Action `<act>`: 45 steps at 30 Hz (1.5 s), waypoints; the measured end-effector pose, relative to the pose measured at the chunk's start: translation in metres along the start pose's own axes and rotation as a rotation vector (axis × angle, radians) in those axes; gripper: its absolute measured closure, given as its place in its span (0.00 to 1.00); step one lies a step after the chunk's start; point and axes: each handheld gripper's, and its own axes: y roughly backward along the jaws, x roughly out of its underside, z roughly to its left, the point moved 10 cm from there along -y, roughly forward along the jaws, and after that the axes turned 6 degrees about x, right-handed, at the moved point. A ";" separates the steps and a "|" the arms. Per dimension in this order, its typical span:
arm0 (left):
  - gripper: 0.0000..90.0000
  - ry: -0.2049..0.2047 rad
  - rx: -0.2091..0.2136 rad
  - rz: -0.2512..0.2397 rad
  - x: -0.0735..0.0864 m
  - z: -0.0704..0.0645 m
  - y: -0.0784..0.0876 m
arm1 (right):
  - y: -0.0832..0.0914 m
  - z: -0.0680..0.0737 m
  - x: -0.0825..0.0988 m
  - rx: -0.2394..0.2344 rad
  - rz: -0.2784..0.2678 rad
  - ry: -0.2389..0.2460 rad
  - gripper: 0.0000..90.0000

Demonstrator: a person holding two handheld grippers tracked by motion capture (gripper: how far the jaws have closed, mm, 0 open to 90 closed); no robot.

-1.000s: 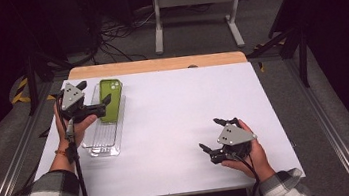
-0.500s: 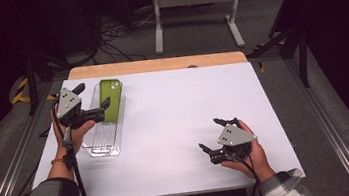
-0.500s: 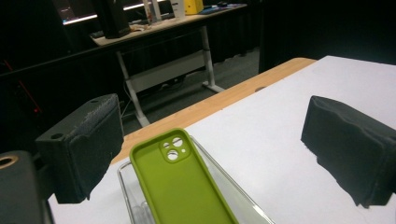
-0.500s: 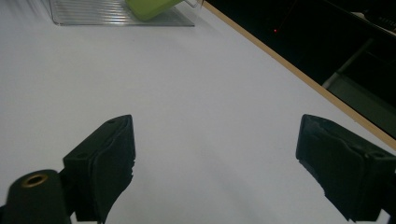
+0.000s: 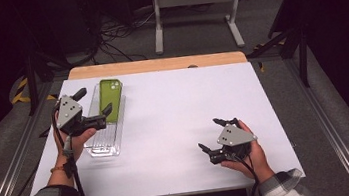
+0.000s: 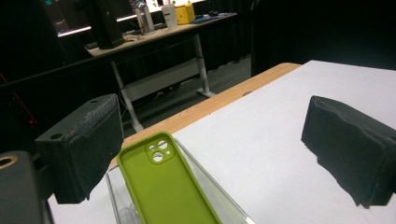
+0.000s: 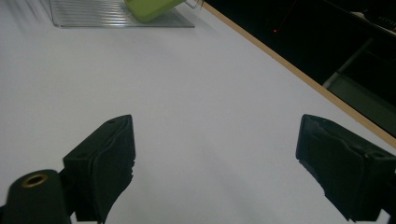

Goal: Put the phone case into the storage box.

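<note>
A green phone case (image 5: 111,96) lies tilted in a clear ribbed tray (image 5: 102,143) at the table's left, camera holes toward the far edge. My left gripper (image 5: 93,102) hovers open just left of the tray, one jaw over the case's near part, holding nothing. In the left gripper view the phone case (image 6: 164,186) lies low between the open left gripper (image 6: 212,135) jaws, with the tray (image 6: 116,196) under it. My right gripper (image 5: 210,134) is open and unloaded above the bare table at the front right. The right gripper view looks past the open right gripper (image 7: 215,154) to the phone case (image 7: 149,7) and tray (image 7: 102,16) far off.
The white table top (image 5: 183,102) has a wooden strip (image 5: 158,64) along its far edge. Beyond it stand a metal table frame (image 5: 196,4) and floor cables (image 5: 114,32). Rails run along both sides of the table.
My left gripper has drifted a little left and toward the person, off the phone case. The right gripper has hardly moved.
</note>
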 end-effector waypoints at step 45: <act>0.06 -0.030 0.088 -0.035 -0.008 -0.053 0.015 | 0.003 0.003 -0.004 0.004 -0.020 0.017 0.14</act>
